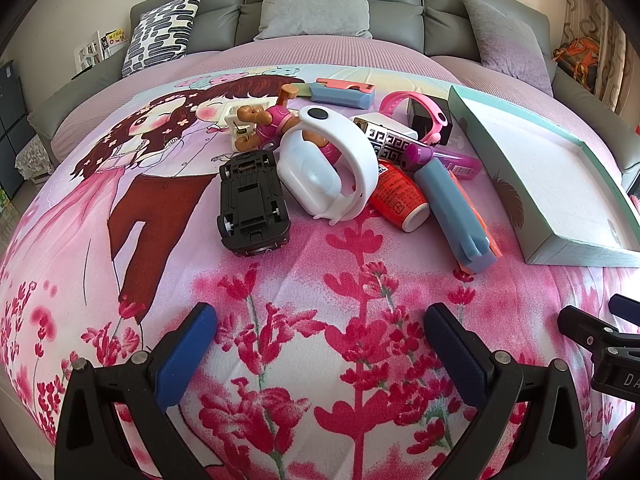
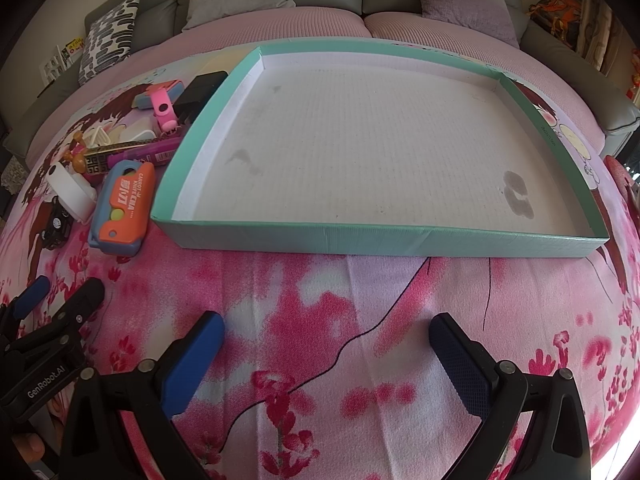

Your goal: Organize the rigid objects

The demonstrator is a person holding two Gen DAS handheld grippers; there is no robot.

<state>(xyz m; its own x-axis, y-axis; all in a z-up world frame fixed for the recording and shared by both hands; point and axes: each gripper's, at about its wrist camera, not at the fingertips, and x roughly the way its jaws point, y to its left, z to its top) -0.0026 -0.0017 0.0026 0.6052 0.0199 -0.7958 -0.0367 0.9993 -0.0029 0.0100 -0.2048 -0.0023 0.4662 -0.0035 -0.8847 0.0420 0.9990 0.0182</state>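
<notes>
A pile of small objects lies on the pink printed bedspread: an upturned black toy car [image 1: 252,206], a white watch-like band [image 1: 332,168], a doll figure [image 1: 268,120], a red tube [image 1: 398,194], a blue-orange toy knife [image 1: 460,212], a purple marker [image 1: 456,158] and a pink watch [image 1: 416,110]. My left gripper [image 1: 320,328] is open and empty, short of the pile. A shallow teal box [image 2: 376,236] with a white floor lies to the right, with nothing in it. My right gripper [image 2: 326,340] is open and empty in front of the box. The toy knife [image 2: 124,208] lies beside the box's left wall.
A grey sofa back with grey cushions [image 1: 316,4] and a black-and-white patterned pillow [image 1: 164,30] stands behind. The right gripper's fingers [image 1: 592,332] show at the left wrist view's right edge. The left gripper's fingers [image 2: 60,312] show at the right wrist view's left edge.
</notes>
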